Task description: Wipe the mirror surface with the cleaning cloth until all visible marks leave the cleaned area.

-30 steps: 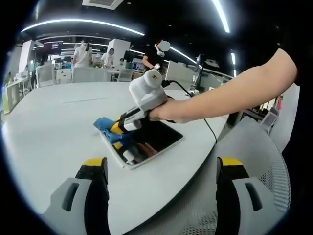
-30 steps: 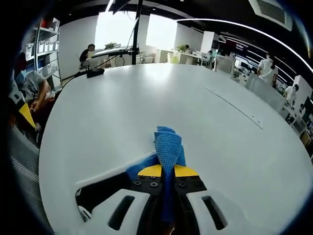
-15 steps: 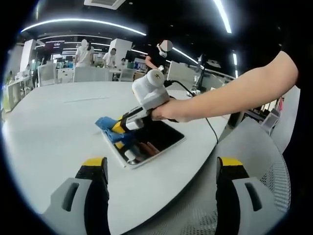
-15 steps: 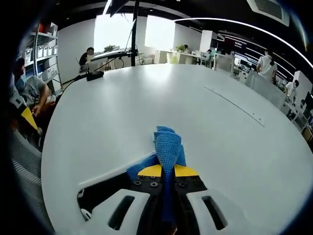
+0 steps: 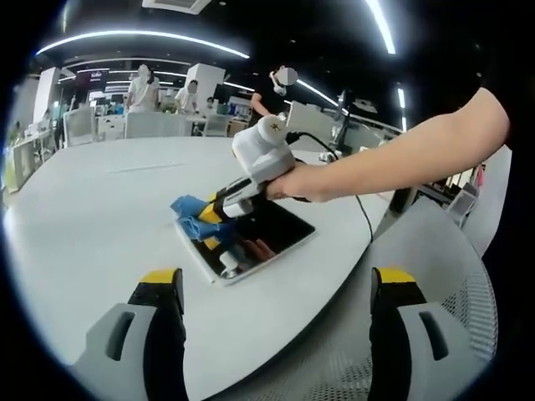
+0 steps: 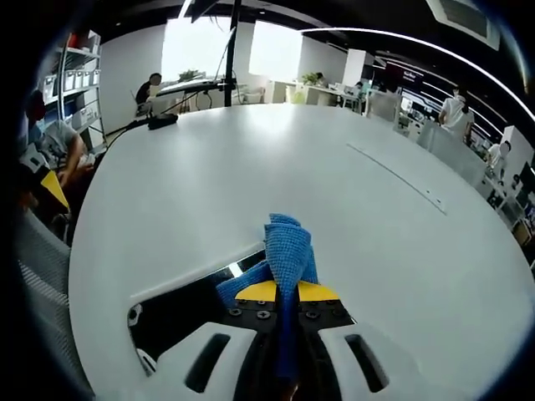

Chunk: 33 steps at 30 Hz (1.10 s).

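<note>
The mirror (image 5: 255,246) lies flat on the white table (image 5: 84,209), and the right gripper (image 6: 282,294) has its jaws pinched on the blue cleaning cloth (image 6: 286,246), the cloth resting at the mirror's far edge. The left gripper (image 5: 272,288) hovers apart near the table's rim, jaws spread, holding nothing.

An open-plan office: a big white table (image 6: 251,175), desks with seated people (image 6: 150,90), and ceiling strip lights (image 5: 134,38).

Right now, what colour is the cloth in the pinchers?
Blue: the cleaning cloth has a waffle weave, clearest in the right gripper view.
</note>
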Tool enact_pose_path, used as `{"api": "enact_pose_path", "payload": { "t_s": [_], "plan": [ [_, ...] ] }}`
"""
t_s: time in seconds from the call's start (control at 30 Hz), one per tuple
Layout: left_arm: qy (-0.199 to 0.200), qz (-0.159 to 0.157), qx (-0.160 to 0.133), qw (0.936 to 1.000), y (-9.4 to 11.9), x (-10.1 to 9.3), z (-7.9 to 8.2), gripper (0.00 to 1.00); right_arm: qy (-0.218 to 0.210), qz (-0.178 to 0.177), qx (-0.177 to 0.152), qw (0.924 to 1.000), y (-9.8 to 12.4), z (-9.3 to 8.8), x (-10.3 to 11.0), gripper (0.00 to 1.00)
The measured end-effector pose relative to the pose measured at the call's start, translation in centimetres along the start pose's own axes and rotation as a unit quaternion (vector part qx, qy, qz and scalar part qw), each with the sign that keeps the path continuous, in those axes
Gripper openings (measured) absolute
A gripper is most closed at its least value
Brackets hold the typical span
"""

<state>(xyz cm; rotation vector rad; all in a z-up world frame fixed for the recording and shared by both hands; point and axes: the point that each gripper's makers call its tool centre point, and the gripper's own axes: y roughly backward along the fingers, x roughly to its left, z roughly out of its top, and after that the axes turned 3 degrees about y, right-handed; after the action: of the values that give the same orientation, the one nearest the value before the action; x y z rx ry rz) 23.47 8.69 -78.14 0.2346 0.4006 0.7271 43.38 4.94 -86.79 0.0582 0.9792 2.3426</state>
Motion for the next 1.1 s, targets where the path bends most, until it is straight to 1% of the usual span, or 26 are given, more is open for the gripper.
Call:
{"api": "enact_pose_path", "payload": {
  "t_s": [0.13, 0.2, 0.33, 0.5, 0.8, 0.9, 1.0, 1.1],
  "plan": [
    [0.0, 0.0, 0.0, 1.0, 0.0, 0.0, 0.0, 0.91, -0.002, 0.0, 0.001, 1.0, 0.3, -0.1, 0.1, 0.0],
    [0.0, 0.001, 0.001, 1.0, 0.0, 0.0, 0.0, 0.91, 0.002, -0.004, 0.003, 1.0, 0.5, -0.3, 0.0, 0.0],
    [0.001, 0.003, -0.001, 1.0, 0.1, 0.1, 0.0, 0.91, -0.002, -0.006, 0.004, 1.0, 0.8, -0.6, -0.3, 0.0],
    [0.0, 0.003, 0.0, 1.0, 0.1, 0.1, 0.0, 0.92, 0.007, -0.006, 0.01, 0.9999, 1.2, -0.9, -0.6, 0.0],
    [-0.001, 0.003, 0.0, 1.0, 0.2, 0.1, 0.0, 0.92, -0.01, -0.009, 0.007, 0.9999, 1.5, -1.2, -0.7, 0.0],
    [0.0, 0.003, -0.001, 1.0, 0.2, 0.1, 0.0, 0.92, -0.032, -0.009, 0.004, 0.9994, 1.5, -1.2, -0.7, 0.0],
    [0.0, 0.003, -0.001, 1.0, 0.3, 0.1, 0.0, 0.92, -0.028, -0.011, 0.004, 0.9995, 1.5, -1.1, -0.6, 0.0],
    [0.0, 0.002, 0.0, 1.0, 0.3, 0.0, 0.0, 0.92, -0.041, -0.013, 0.0, 0.9991, 1.5, -1.1, -0.6, 0.0]
  ]
}}
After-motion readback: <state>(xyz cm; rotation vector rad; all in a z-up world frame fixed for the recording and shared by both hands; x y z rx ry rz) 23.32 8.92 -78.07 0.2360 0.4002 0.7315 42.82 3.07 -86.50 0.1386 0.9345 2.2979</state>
